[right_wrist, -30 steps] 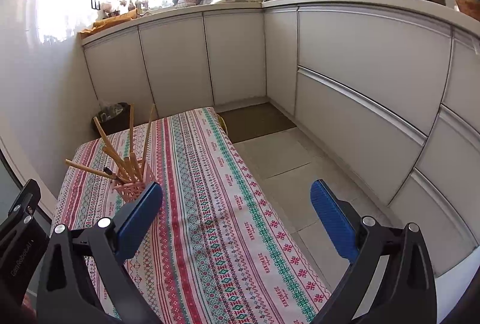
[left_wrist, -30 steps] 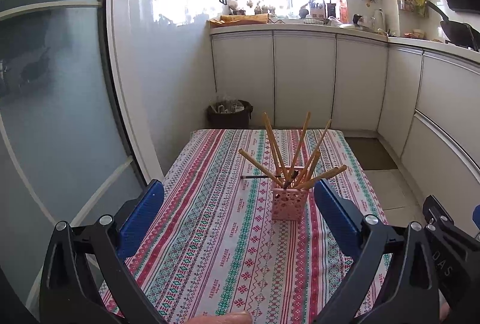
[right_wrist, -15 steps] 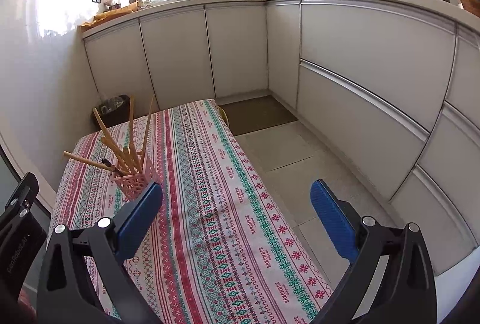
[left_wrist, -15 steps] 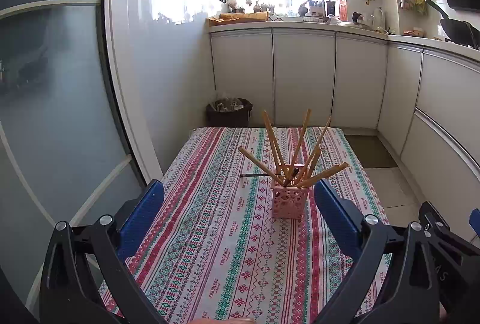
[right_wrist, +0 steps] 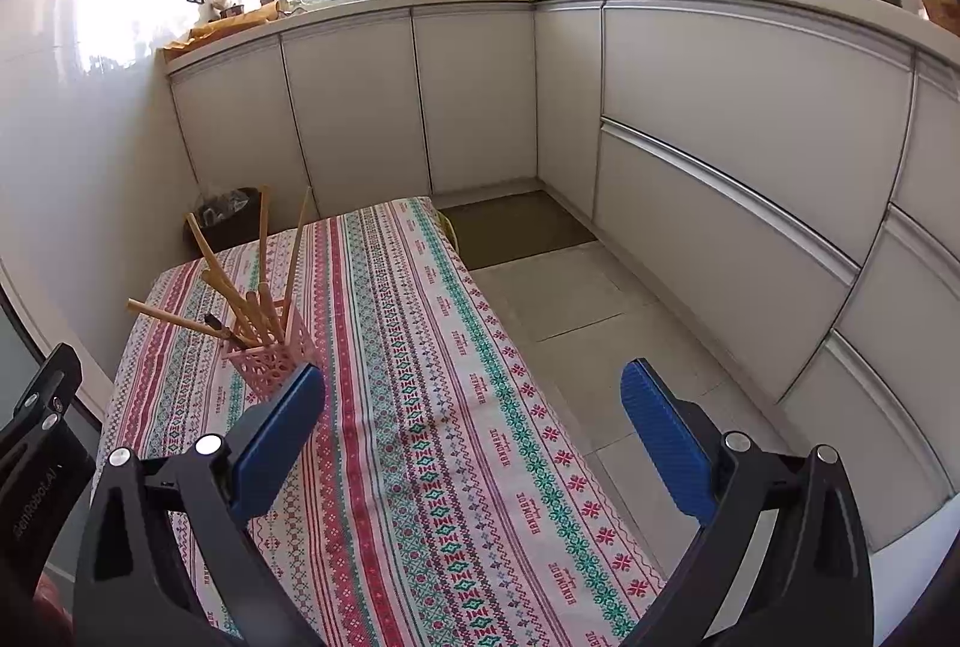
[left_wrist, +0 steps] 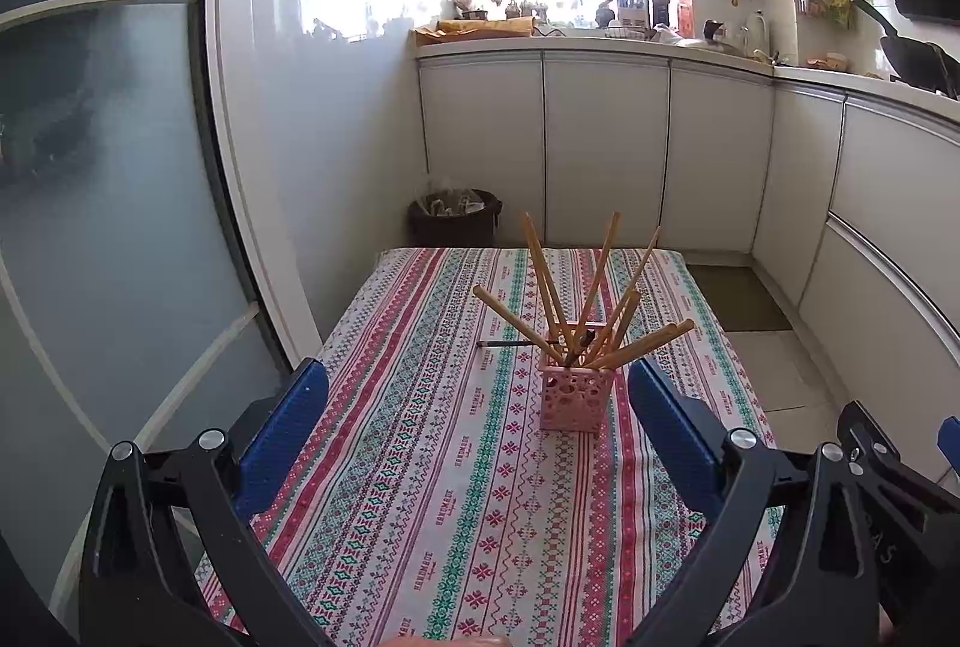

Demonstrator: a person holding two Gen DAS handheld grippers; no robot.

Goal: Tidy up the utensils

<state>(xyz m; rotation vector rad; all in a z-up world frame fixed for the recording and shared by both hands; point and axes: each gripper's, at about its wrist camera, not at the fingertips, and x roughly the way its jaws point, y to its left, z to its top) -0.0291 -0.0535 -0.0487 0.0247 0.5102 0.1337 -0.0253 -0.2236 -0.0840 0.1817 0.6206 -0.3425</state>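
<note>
The right tongs (right_wrist: 471, 419) have swung slightly left since the earlier frame; the pink holder (right_wrist: 273, 362) now sits closer to their left pad. Both the left tongs (left_wrist: 477, 410) and the right tongs are spread apart and empty. The holder stands upright mid-tabletop (left_wrist: 420, 497), wooden chopsticks (left_wrist: 600, 269) fanned inside. A dark utensil (left_wrist: 516, 343) lies flat behind it.

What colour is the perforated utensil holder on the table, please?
Pink; the utensil holder shows best in the left wrist view.
</note>
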